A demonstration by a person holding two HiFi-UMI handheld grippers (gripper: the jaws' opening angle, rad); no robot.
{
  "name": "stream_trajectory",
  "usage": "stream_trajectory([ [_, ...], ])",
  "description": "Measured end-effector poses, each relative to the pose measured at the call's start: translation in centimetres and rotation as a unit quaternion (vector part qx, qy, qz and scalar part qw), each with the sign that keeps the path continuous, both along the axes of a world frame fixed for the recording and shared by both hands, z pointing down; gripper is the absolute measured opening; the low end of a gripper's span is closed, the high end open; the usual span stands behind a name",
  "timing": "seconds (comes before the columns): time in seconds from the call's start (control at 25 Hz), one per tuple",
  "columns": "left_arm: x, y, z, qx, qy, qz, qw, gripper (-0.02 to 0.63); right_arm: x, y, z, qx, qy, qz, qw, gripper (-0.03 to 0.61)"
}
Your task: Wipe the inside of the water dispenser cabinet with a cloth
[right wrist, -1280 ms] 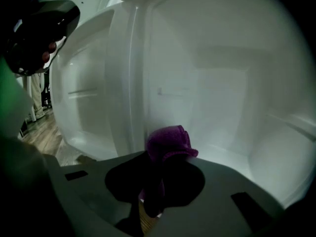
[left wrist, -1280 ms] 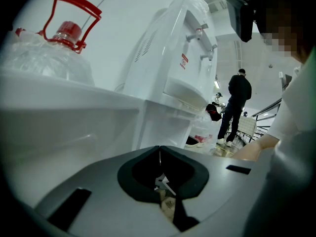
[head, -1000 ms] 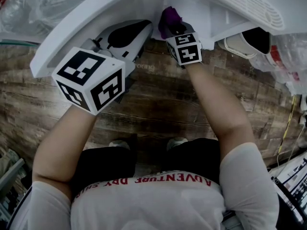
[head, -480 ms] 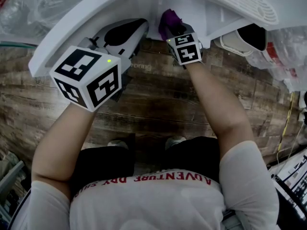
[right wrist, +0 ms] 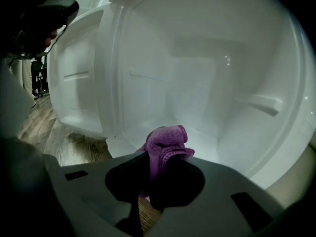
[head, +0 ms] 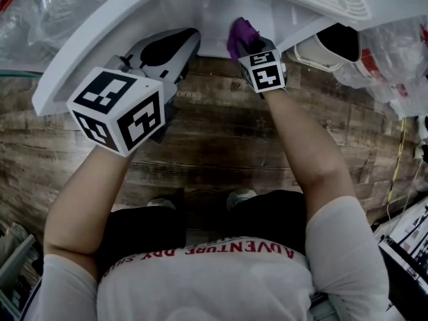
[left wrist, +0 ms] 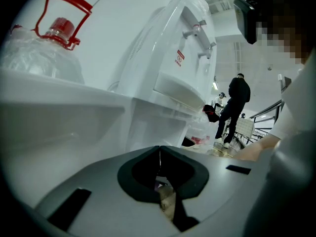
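Observation:
A purple cloth (right wrist: 165, 144) is pinched in my right gripper (right wrist: 157, 168), which is shut on it. The cloth (head: 241, 32) hangs at the lower front lip of the white water dispenser cabinet (right wrist: 197, 78), whose bare inside with a side ledge fills the right gripper view. My left gripper (head: 175, 43) is to the left, by the open cabinet door (head: 80, 59). In the left gripper view its own jaws (left wrist: 159, 153) are shut with nothing between them, pointing along the dispenser's front (left wrist: 180, 58).
The open door (right wrist: 74, 88) stands left of the cavity. A water bottle with a red cap (left wrist: 60, 26) sits at the upper left. Wooden floor (head: 214, 146) lies below. White bowls (head: 334, 49) and plastic-wrapped goods are at the right. A person (left wrist: 236, 105) stands far off.
My right gripper with the cloth has shifted a little to the right along the cabinet's lower edge. The left gripper has barely moved.

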State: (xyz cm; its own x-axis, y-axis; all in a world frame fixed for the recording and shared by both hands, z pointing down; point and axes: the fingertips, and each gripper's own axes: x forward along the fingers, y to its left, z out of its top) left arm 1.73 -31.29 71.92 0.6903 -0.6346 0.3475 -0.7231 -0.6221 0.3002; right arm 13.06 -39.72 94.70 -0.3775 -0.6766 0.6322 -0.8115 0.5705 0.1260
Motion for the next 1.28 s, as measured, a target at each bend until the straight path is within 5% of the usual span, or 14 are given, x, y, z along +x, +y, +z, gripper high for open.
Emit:
stream_trajectory([
  [0.6, 1.7, 0.8, -0.8, 0.013, -0.004, 0.015, 0.9998, 0.028, 8.7, 1.3, -0.2, -0.011, 0.033, 0.084, 0.996, 0.064],
  [1.28, 1.8, 2.1, -1.3, 0.020, -0.016, 0.023, 0.9994, 0.028, 9.5, 0.9, -7.9, 0.051, -0.021, 0.094, 0.994, 0.063],
])
